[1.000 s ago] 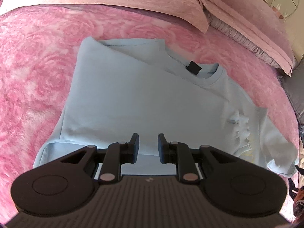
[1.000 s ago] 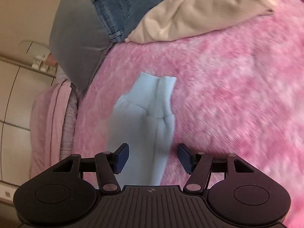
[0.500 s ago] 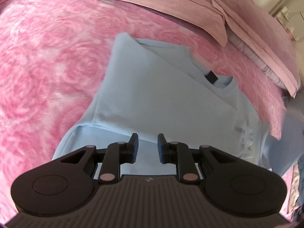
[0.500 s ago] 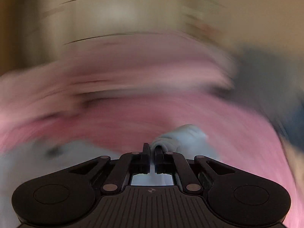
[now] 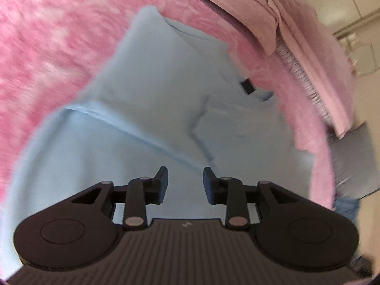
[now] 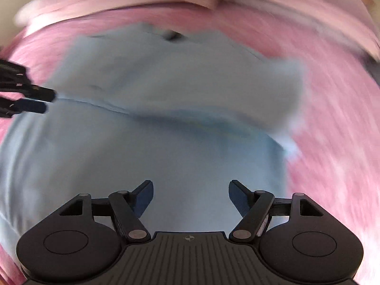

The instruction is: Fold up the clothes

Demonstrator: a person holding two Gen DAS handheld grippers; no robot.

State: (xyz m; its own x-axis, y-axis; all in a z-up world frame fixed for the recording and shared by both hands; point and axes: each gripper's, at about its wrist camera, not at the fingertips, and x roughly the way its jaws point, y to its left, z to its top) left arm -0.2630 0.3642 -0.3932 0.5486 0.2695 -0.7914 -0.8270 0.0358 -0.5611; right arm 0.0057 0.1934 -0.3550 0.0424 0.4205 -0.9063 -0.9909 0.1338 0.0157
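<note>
Right gripper just dropped the sleeve onto my shirt, jaws opening wide, empty; bottom fold next.

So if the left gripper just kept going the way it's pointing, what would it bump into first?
Most likely the light blue T-shirt spread on the pink blanket. The left gripper tilts down over it, fingers opening with nothing between them; depth is unclear.

Light: soft, even daylight, bright; no glare.
Shadows: faint, under fold of blue shirt.
Blur: right wrist view heavily smeared, esp. pink blanket right of shirt; left view milder.
Edges: fisheye bend, dark corners around shirt.
</note>
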